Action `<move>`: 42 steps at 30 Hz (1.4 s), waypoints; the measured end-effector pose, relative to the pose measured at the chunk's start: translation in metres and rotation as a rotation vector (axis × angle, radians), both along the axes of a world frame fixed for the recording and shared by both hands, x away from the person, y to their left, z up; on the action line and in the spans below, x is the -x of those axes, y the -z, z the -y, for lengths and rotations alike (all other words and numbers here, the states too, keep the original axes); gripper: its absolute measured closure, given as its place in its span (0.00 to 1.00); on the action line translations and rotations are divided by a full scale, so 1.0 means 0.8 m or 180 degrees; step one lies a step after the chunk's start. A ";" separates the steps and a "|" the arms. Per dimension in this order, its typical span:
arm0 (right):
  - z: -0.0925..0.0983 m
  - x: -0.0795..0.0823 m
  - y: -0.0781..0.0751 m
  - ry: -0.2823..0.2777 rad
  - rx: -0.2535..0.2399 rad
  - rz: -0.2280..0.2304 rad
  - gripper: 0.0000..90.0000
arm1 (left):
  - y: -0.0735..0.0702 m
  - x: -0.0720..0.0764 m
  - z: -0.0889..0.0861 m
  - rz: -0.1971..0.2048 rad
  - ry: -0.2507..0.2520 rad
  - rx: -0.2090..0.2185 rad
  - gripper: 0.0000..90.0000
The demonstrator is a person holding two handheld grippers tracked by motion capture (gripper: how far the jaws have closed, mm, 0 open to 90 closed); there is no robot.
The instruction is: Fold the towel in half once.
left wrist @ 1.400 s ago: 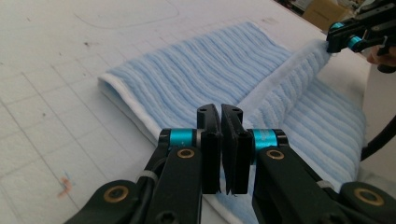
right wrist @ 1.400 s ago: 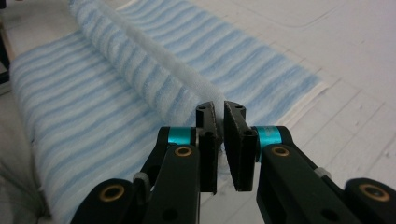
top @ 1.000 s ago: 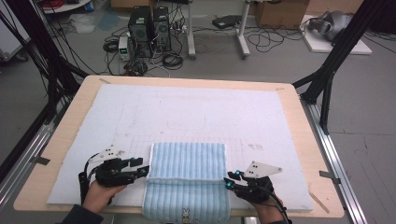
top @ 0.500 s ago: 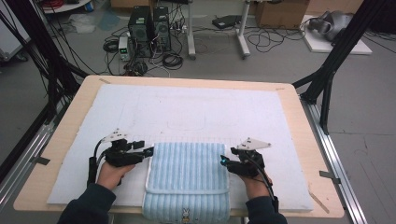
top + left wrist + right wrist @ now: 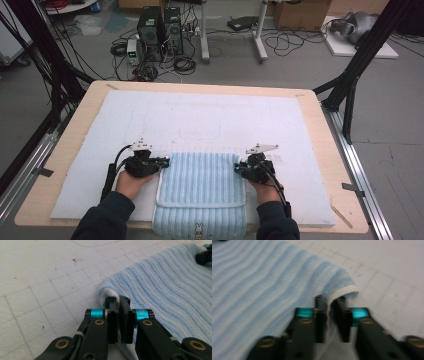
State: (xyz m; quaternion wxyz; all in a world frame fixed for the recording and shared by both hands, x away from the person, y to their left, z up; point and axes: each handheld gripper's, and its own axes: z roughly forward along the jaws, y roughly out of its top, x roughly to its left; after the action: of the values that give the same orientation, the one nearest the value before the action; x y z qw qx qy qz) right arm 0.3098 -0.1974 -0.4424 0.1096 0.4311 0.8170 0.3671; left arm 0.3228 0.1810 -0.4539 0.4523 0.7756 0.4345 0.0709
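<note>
A light blue ribbed towel (image 5: 202, 185) lies folded on the white mat, its near end at the table's front edge. My left gripper (image 5: 166, 162) is at the towel's far left corner. Its jaws have just closed and are shut on the white-trimmed edge (image 5: 108, 293) of the towel (image 5: 162, 290), as the left gripper (image 5: 117, 300) view shows. My right gripper (image 5: 236, 167) is at the far right corner. Its jaws have just been closing too. In the blurred right gripper (image 5: 330, 300) view they pinch the towel's (image 5: 262, 277) trimmed edge.
The white gridded mat (image 5: 200, 120) covers most of the wooden table (image 5: 90, 100). Black frame posts stand at the table's far left (image 5: 60, 85) and far right (image 5: 350, 90). Computers and cables lie on the floor beyond.
Both hands have moved away from the table's front edge along the towel's sides, then inward to its far corners. Both pairs of jaws went from open to closed on the towel's edge.
</note>
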 end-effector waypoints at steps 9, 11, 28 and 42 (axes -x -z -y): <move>-0.007 -0.018 -0.008 0.0049 0.0180 0.0222 0.96 | -0.008 -0.027 0.001 0.0087 -0.0138 0.0061 0.96; -0.006 -0.026 -0.010 0.0087 0.0150 0.0257 0.96 | -0.012 -0.036 0.001 0.0109 -0.0151 0.0064 0.96; -0.015 -0.103 -0.018 0.0337 0.0209 0.0501 0.95 | -0.014 -0.105 0.001 0.0263 -0.0452 0.0218 0.96; -0.011 -0.095 -0.026 0.0435 0.0147 0.0575 0.58 | -0.016 -0.089 -0.002 0.0092 -0.0372 0.0244 0.57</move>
State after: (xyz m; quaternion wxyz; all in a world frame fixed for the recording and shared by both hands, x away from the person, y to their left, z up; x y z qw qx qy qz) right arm 0.3854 -0.1887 -0.4215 0.2174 0.4483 0.7808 0.3771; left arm 0.3936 0.1825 -0.4415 0.4829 0.7299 0.4749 0.0917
